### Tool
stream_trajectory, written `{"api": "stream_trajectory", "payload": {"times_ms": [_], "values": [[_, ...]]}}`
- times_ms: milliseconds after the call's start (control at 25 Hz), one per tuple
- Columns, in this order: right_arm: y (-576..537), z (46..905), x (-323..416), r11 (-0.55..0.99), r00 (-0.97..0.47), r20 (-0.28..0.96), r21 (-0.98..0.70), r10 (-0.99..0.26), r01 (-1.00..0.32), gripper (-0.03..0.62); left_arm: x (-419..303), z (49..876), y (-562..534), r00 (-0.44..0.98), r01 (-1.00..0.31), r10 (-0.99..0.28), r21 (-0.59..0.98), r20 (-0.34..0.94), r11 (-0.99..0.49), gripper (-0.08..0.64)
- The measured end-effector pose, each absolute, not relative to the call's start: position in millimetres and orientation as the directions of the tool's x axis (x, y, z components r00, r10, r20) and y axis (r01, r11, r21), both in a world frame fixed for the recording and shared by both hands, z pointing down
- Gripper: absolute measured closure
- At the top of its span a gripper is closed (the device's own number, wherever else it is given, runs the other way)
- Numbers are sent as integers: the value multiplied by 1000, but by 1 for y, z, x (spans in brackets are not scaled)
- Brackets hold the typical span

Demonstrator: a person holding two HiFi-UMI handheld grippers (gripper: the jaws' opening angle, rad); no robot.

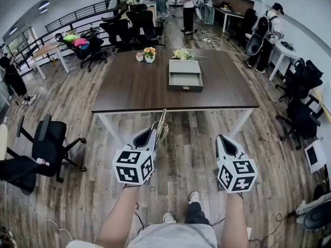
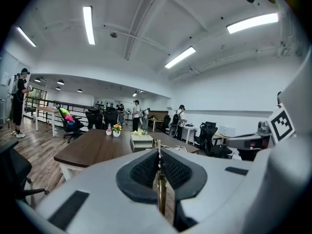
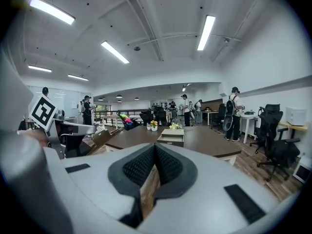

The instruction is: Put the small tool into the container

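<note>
Slim brass-coloured small tool [image 2: 159, 184] pinched between the closed jaws of the left gripper [image 1: 153, 131], wiry tip poking out ahead, hanging in the air by the near edge of the table [image 1: 132, 89]. Grey open-topped container [image 1: 185, 88] sitting flat on the tabletop, right of centre, toward the far side, well apart from the tool.

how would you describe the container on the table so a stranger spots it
Find the big dark wooden table in the office. The container sits right of its centre, toward the far edge, near the small flower pots. It is the only grey rectangular box there, with an open tray at its near end.
</note>
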State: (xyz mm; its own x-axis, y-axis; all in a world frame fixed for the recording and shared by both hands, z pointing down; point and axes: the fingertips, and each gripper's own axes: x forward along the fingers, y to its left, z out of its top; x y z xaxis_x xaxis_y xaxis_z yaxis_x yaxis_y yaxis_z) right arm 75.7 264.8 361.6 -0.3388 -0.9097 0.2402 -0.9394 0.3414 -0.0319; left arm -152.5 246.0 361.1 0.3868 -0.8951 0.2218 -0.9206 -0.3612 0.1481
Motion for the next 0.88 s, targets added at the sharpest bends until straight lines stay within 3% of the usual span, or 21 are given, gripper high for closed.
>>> {"api": "stream_trajectory", "payload": {"times_ms": [880], "values": [[121,372,121,448,-447,265,-63,-854,-892,589,-95,367,119,313,-948,-911,140,267,-284,545]]}}
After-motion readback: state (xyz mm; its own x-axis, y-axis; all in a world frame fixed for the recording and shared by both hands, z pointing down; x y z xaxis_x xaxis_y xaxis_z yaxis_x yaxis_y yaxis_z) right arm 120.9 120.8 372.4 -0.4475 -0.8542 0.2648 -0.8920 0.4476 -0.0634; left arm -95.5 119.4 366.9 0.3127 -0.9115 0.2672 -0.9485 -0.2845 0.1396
